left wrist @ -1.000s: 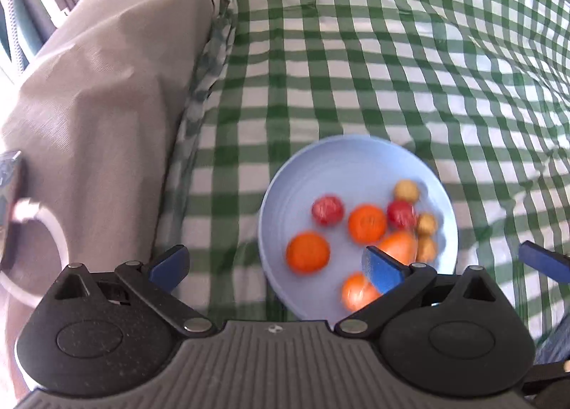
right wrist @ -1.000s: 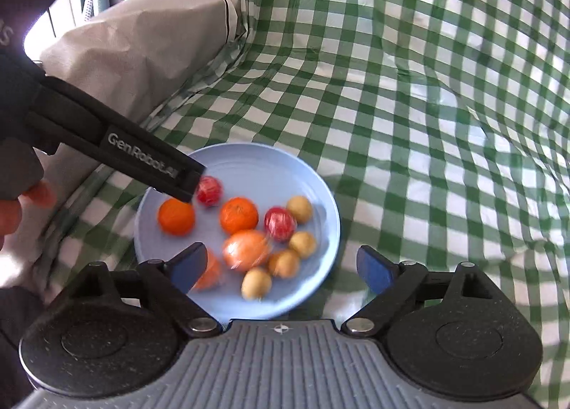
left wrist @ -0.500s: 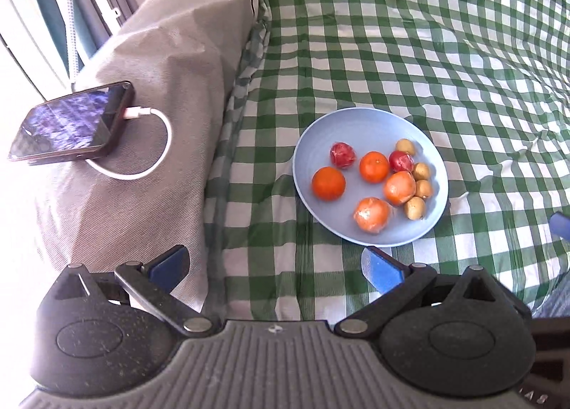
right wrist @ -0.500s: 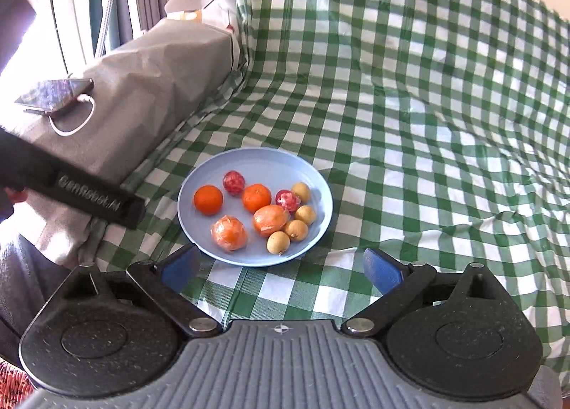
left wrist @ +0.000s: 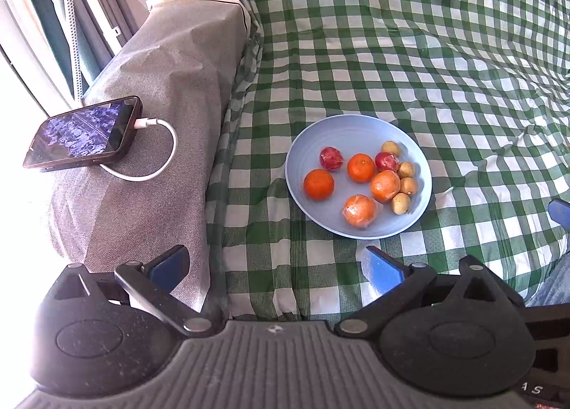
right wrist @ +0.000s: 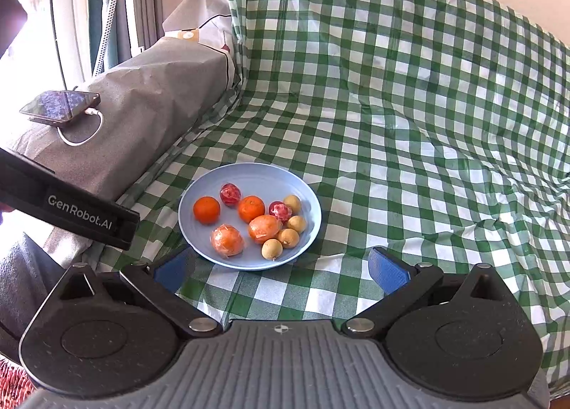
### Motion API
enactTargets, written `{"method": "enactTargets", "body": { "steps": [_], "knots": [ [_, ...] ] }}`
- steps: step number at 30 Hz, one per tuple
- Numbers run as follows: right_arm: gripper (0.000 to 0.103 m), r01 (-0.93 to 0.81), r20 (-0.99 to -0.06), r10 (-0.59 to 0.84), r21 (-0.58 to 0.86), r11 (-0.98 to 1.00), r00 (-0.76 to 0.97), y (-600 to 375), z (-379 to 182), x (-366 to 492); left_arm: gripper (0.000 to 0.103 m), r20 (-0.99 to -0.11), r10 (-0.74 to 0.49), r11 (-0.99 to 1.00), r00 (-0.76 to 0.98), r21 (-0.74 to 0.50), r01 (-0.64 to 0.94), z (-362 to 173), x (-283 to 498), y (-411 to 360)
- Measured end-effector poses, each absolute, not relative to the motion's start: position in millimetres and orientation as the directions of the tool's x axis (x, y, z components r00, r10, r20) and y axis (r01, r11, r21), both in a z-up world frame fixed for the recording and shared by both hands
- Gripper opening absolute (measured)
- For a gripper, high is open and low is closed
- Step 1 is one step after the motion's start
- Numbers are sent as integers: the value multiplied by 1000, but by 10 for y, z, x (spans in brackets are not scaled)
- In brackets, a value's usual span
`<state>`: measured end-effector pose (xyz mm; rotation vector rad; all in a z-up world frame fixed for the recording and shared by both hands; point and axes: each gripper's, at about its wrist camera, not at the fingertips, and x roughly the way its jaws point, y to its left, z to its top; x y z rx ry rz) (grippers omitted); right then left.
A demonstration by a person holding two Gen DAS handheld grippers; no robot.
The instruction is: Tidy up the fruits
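Observation:
A light blue plate [left wrist: 356,127] [right wrist: 256,174] lies on the green checked cloth. It holds several oranges [left wrist: 319,184] [right wrist: 206,209], two red fruits [left wrist: 331,158] [right wrist: 230,194] and several small yellow-brown fruits [left wrist: 400,203] [right wrist: 271,249]. Two of the oranges are in clear wrap [left wrist: 359,210] [right wrist: 228,240]. My left gripper [left wrist: 274,266] is open and empty, held back from the plate's near edge. My right gripper [right wrist: 281,266] is open and empty, just short of the plate's near rim. The left gripper's body [right wrist: 71,211] shows at the left of the right wrist view.
A grey covered armrest [left wrist: 153,88] [right wrist: 142,103] rises left of the plate. A phone [left wrist: 83,133] [right wrist: 60,106] on a white charging cable lies on it. The checked cloth [left wrist: 427,53] [right wrist: 427,106] spreads to the right and up the backrest. A window is at far left.
Both grippers have pulled back and up from the plate, so it looks smaller and farther. The phone on the armrest has come into view. Both stay open.

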<state>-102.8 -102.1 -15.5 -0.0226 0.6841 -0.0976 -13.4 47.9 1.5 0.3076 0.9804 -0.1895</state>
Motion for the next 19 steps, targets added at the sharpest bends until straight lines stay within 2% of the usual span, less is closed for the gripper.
{"method": "enactTargets", "body": {
  "steps": [19],
  "knots": [
    [102,93,-634,-100,-45,995,767,-1027,-163,-1021,103,-839,-3,927,544,202,317,-23,-131,437]
  ]
}}
